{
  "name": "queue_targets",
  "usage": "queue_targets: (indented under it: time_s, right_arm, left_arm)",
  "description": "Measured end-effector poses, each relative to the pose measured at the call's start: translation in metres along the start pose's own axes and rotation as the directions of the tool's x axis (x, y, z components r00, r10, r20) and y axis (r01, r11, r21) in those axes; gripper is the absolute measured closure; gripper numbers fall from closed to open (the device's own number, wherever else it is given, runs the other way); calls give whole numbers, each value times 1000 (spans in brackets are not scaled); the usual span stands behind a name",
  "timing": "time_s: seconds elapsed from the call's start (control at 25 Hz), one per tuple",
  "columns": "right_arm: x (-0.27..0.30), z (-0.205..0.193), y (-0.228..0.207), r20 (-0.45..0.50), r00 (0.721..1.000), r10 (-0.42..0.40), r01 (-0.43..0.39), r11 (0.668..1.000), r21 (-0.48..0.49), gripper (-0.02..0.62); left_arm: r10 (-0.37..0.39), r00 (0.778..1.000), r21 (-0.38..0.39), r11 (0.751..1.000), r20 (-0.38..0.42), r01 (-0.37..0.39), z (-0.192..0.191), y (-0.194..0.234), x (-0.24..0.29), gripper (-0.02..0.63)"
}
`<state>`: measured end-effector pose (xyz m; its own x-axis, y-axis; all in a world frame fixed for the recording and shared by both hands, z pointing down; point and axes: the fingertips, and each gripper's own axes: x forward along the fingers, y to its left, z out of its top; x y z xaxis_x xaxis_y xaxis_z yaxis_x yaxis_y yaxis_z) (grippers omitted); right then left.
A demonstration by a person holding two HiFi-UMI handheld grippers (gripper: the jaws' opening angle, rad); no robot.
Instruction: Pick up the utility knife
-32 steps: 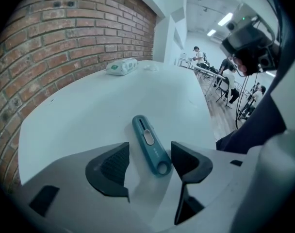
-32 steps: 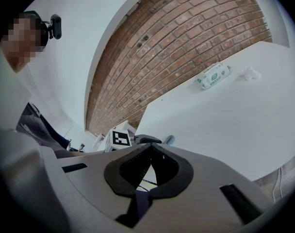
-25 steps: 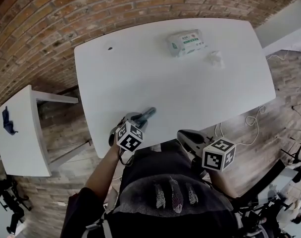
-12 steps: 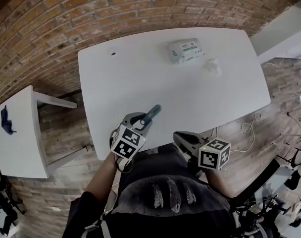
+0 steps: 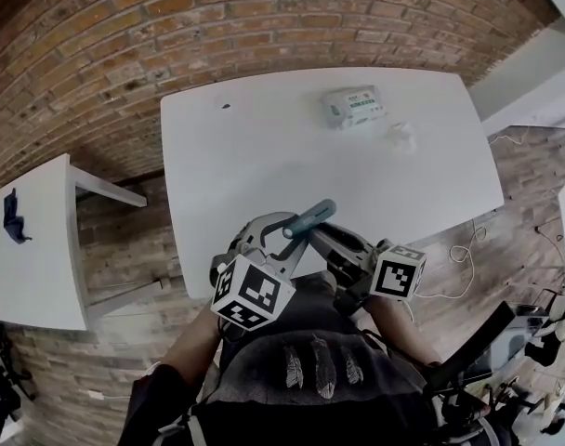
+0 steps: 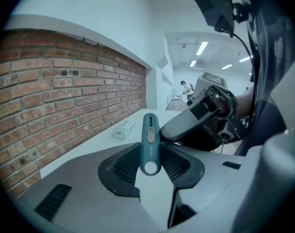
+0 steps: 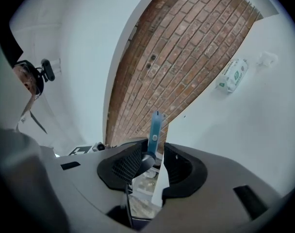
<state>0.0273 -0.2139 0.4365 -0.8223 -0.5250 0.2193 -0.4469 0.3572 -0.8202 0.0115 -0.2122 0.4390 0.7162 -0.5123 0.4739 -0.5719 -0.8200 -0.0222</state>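
Observation:
The teal utility knife hangs in the air over the near edge of the white table, with my left gripper shut on its lower end. In the left gripper view the knife stands upright between the pads. My right gripper has come up against it from the right. Its jaws have just been opening, and in the right gripper view the knife rises in the gap between them, with the pads apart from it. The right gripper also shows just behind the knife in the left gripper view.
A pack of wipes and a crumpled tissue lie at the table's far right. A second white table with a small blue object stands at the left. A cable lies on the brick floor at the right.
My left gripper has lifted the knife off the table, up and a little right. The right gripper has swung left to the knife and its jaws have opened.

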Motion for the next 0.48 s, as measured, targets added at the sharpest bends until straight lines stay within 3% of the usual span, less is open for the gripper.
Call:
queue_targets:
  time_s: [0.48]
  right_arm:
    - [1,0,30,59,993,107,-109,993,35,490]
  left_arm:
    - [15,999,114,993,38,-19,13,-21,-26,482]
